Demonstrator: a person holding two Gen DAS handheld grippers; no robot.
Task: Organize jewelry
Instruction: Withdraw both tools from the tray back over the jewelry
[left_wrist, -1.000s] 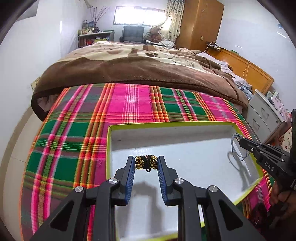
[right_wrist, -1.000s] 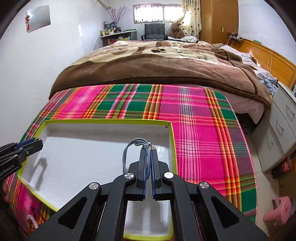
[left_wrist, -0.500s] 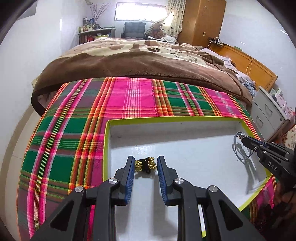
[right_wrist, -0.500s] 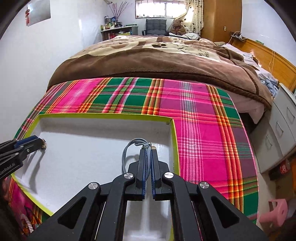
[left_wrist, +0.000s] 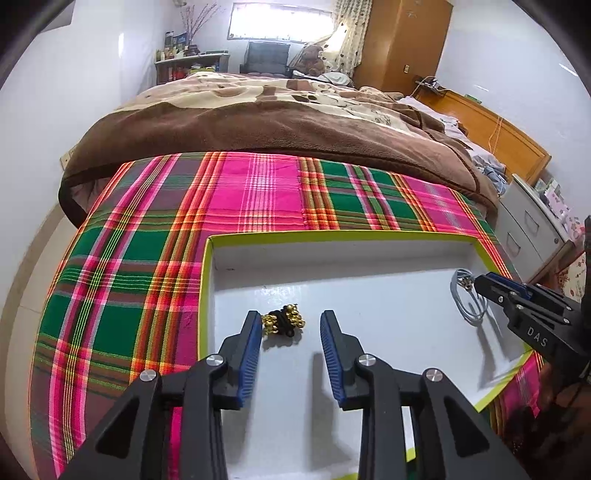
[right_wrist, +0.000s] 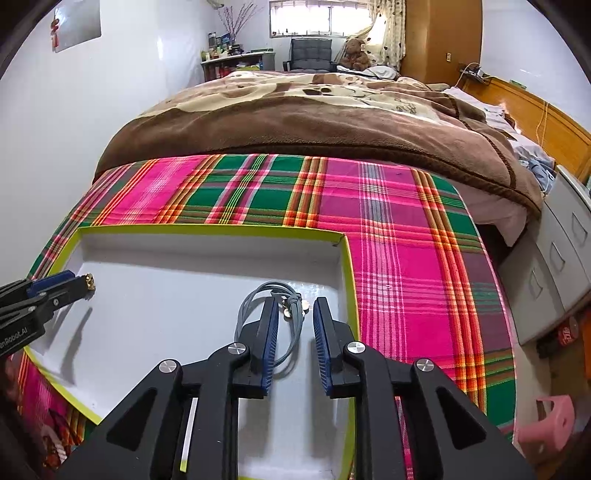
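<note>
A shallow white tray with a lime-green rim (left_wrist: 332, 235) (right_wrist: 207, 229) lies on a plaid cloth. A black-and-gold beaded bracelet (left_wrist: 283, 322) lies on the tray floor near its left side, between the tips of my open left gripper (left_wrist: 291, 325). A grey cord bracelet with small metal charms (right_wrist: 284, 310) (left_wrist: 466, 300) lies in the tray's right part, between the fingers of my open right gripper (right_wrist: 295, 314). Each gripper shows at the edge of the other's view: the right one (left_wrist: 517, 306) and the left one (right_wrist: 40, 295).
The pink, green and orange plaid cloth (left_wrist: 258, 188) (right_wrist: 399, 229) covers the surface around the tray. Behind it is a bed with a brown blanket (left_wrist: 266, 122). Grey drawers (right_wrist: 561, 258) and a pink stool (right_wrist: 550, 421) stand at the right.
Both grippers have opened and let go. The beaded bracelet and the grey cord bracelet now lie on the tray floor. Both grippers have come lower over the tray.
</note>
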